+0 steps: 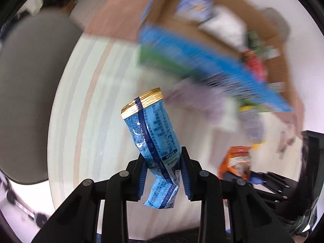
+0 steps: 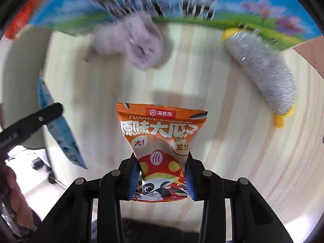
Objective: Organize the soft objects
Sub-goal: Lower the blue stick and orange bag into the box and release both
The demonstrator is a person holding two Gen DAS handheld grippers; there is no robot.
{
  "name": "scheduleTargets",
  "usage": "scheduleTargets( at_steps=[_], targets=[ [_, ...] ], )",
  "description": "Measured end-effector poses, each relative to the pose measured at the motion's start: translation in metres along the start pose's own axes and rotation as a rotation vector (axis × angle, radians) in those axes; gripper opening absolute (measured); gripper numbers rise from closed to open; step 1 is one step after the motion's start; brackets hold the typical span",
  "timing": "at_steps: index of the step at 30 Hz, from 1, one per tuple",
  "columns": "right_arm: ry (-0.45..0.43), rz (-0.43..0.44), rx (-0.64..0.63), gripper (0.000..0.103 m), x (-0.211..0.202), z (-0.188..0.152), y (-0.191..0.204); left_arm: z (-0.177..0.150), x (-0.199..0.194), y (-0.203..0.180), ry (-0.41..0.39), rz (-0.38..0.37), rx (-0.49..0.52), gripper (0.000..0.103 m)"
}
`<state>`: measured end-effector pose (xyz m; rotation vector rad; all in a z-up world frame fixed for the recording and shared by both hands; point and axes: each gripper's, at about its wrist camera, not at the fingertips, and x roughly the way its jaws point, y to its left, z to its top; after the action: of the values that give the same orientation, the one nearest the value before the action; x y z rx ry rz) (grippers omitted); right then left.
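My left gripper (image 1: 163, 158) is shut on a blue snack packet (image 1: 154, 133) with a gold crimped top, held above the table. My right gripper (image 2: 162, 162) is shut on an orange snack packet (image 2: 161, 141) with Chinese lettering, also held above the table. In the right wrist view the blue packet (image 2: 58, 129) and the left gripper's black arm (image 2: 30, 123) show at the left. In the left wrist view the orange packet (image 1: 236, 162) shows at the lower right. A cardboard box (image 1: 279, 64) with a blue and green printed side (image 1: 202, 60) stands ahead and holds several packets.
A lilac plush toy (image 2: 133, 42) and a grey fuzzy toy with yellow ends (image 2: 263, 70) lie on the pale striped wooden table (image 2: 232, 141) in front of the box wall (image 2: 263, 10). A grey chair (image 1: 30, 91) stands left of the table.
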<state>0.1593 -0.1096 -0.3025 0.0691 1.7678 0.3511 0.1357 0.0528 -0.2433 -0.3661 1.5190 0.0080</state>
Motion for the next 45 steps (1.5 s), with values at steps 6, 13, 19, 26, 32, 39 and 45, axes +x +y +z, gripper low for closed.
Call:
scheduleTargets(
  at_steps=[6,13,19,26,32,39,45],
  targets=[
    [-0.177,0.126,0.001,0.041,-0.108,0.003,0.006,0.084,-0.093,-0.064,-0.106,-0.122,0.140,0.027],
    [-0.331,0.118,0.044,0.041,-0.187,0.069,0.001,0.188,-0.103,-0.116,-0.108,0.035,0.288,0.027],
    [-0.276,0.148,0.163,0.041,-0.165,0.135,-0.014,0.254,-0.027,-0.120,0.113,0.185,0.304,0.027],
    [-0.186,0.092,0.227,0.041,-0.092,0.181,-0.019,0.264,0.051,-0.097,0.234,0.274,0.284,0.027],
    [-0.131,0.051,0.244,0.041,-0.051,0.197,-0.025,0.264,0.078,-0.082,0.270,0.289,0.263,0.028],
    [-0.089,-0.003,0.153,0.084,-0.033,0.210,-0.016,0.262,0.062,-0.075,0.243,0.283,0.222,0.034],
    [-0.159,-0.103,0.088,0.093,-0.062,0.201,-0.005,0.246,0.010,-0.075,0.101,0.259,0.231,0.080]
  ],
)
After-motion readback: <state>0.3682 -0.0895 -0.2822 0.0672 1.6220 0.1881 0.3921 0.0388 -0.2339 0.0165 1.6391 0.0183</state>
